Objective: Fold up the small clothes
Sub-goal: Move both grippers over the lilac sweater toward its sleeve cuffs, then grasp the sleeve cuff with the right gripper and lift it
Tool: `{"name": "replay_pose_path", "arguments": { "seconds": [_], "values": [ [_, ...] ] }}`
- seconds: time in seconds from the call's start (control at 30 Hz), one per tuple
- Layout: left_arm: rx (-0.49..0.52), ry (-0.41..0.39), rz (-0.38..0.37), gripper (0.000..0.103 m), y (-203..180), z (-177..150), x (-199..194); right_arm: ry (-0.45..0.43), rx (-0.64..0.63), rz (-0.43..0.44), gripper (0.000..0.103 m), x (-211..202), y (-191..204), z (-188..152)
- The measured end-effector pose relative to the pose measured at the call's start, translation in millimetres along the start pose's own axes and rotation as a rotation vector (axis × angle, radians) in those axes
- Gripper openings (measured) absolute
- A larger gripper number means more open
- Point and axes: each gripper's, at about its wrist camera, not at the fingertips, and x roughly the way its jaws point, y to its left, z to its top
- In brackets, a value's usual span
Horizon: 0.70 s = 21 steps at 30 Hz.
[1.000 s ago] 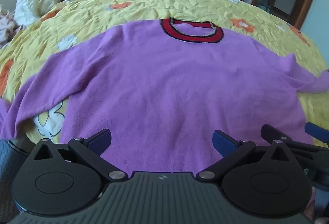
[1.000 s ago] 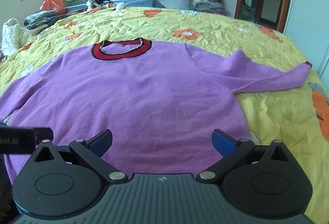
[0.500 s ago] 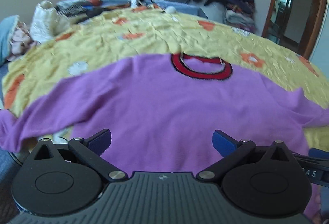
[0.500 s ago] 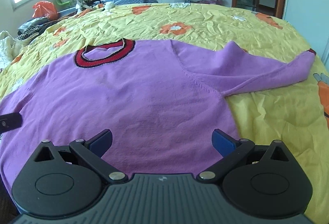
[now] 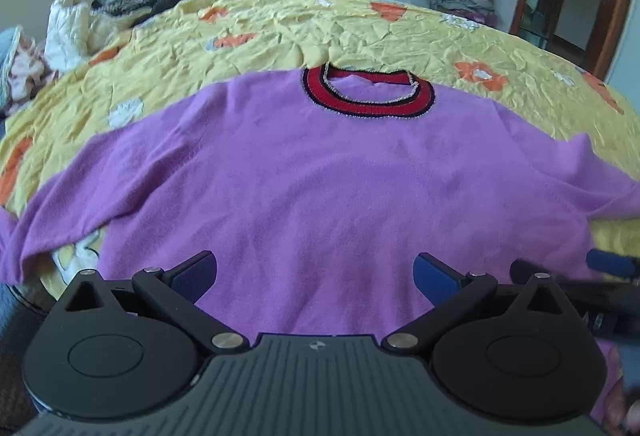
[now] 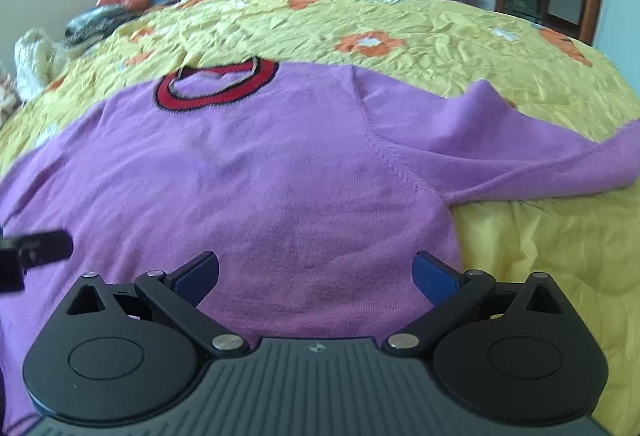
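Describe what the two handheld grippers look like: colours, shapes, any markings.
Both look alike. The left gripper and right gripper each have a grey ribbed body bearing a small pale logo, two round black discs, black linkage arms with silver pivot pins, and blue finger pads. No cables or sleeves are visible.

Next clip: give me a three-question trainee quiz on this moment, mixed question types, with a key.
1. True or false: the purple knit sweater with the red collar lies spread flat on the yellow flowered bedspread.
2. Which is right? A: the left gripper is shut on the hem. B: the left gripper and the right gripper are both open, holding nothing.
3. Fill in: the sweater's sleeve beside the right gripper bends to a peak rather than lying ____.

Key: 1 true; 2 B; 3 straight.
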Motion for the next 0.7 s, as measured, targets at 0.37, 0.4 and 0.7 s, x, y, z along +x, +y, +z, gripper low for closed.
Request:
{"name": "replay_pose_path", "arguments": {
  "seconds": [0.37,0.4,0.7],
  "values": [
    [0.088,-0.010,-0.034,0.103,-8,18,12,-0.084,-0.087,-0.128,0.103,-1,-1,10],
    [0.097,-0.011,-0.020,0.103,-10,20,14,-0.097,-0.089,-0.159,0.103,-1,-12,12],
    [0.167,0.051,-0.084,0.103,-24,18,34,-0.139,-0.042,-0.362,0.103,16,-194,39]
  ]
}}
